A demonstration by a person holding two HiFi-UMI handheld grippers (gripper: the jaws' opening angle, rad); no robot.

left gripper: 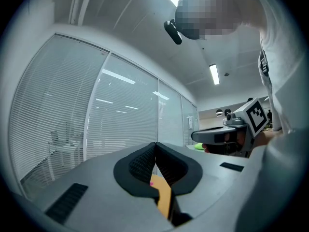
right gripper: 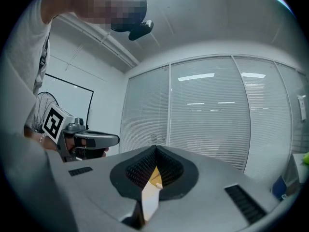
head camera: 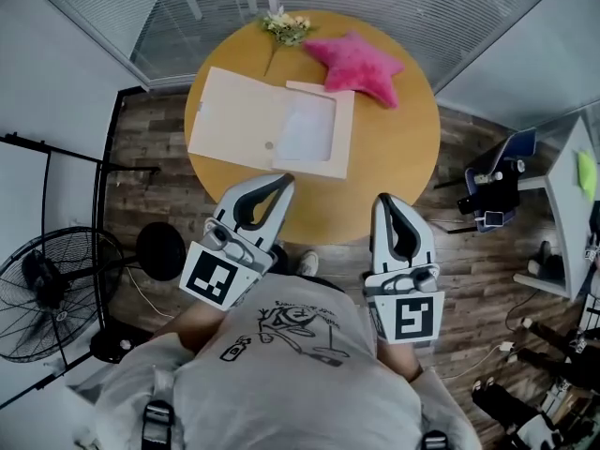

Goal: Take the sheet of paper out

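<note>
An open cream folder lies on the round wooden table, and a white sheet of paper rests in its right half. My left gripper hovers at the table's near edge, just short of the folder, jaws shut with nothing between them. Level beside it, my right gripper is also shut and empty, over the table's near rim. In the left gripper view the closed tips hide most of the table, and the right gripper shows alongside. The right gripper view shows its closed tips and the left gripper.
A pink star cushion and a small bunch of flowers sit at the table's far side. A standing fan is on the floor at left. Blinds and glass walls surround the table; a desk with clutter stands at right.
</note>
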